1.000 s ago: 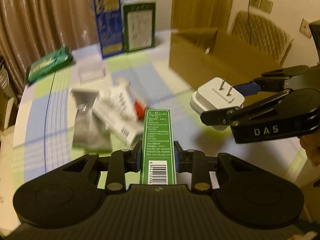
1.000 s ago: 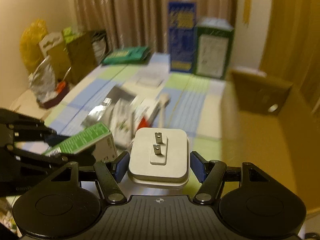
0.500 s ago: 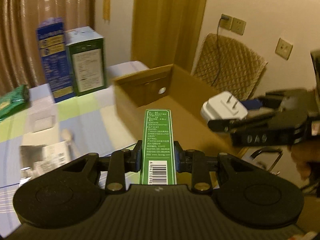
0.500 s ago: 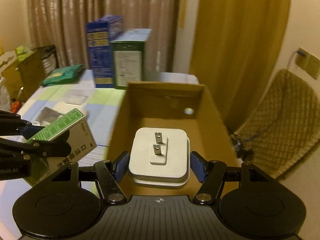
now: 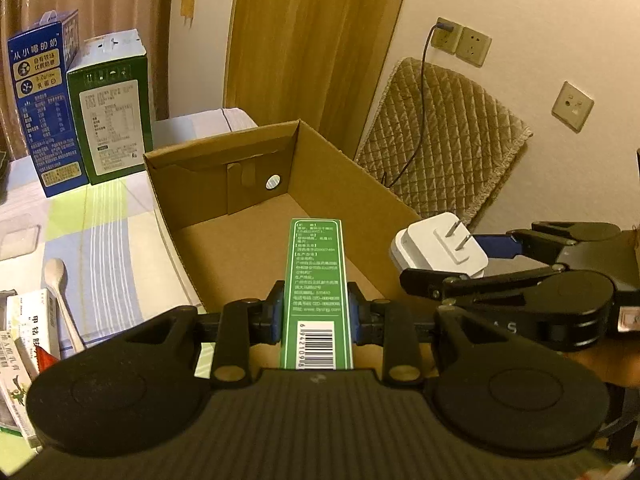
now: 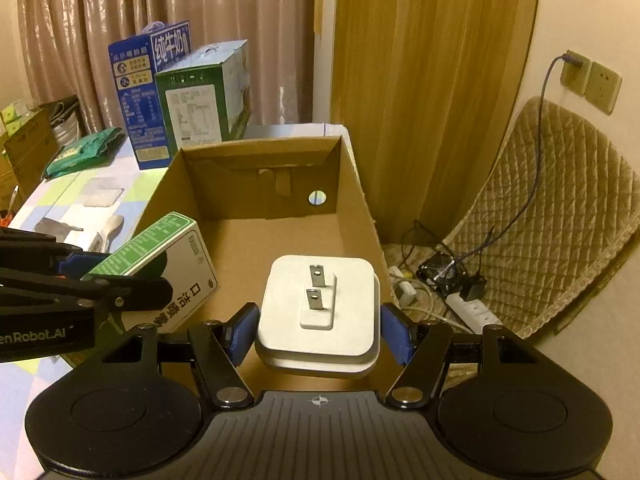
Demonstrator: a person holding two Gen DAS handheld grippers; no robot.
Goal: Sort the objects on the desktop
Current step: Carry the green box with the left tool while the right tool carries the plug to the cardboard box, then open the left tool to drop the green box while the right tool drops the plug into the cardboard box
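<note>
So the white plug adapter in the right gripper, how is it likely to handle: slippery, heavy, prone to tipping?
The white plug adapter looks like smooth hard plastic, so it may slip if the right gripper loosens. It is probably rigid and dense for its size. Its flat, squarish body should land stably in the cardboard box, unless it falls on its prongs.

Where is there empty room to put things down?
The cardboard box floor is bare between its brown walls. It is crowded left of it, where the wooden spoon and medicine packs lie on the striped tablecloth.
</note>
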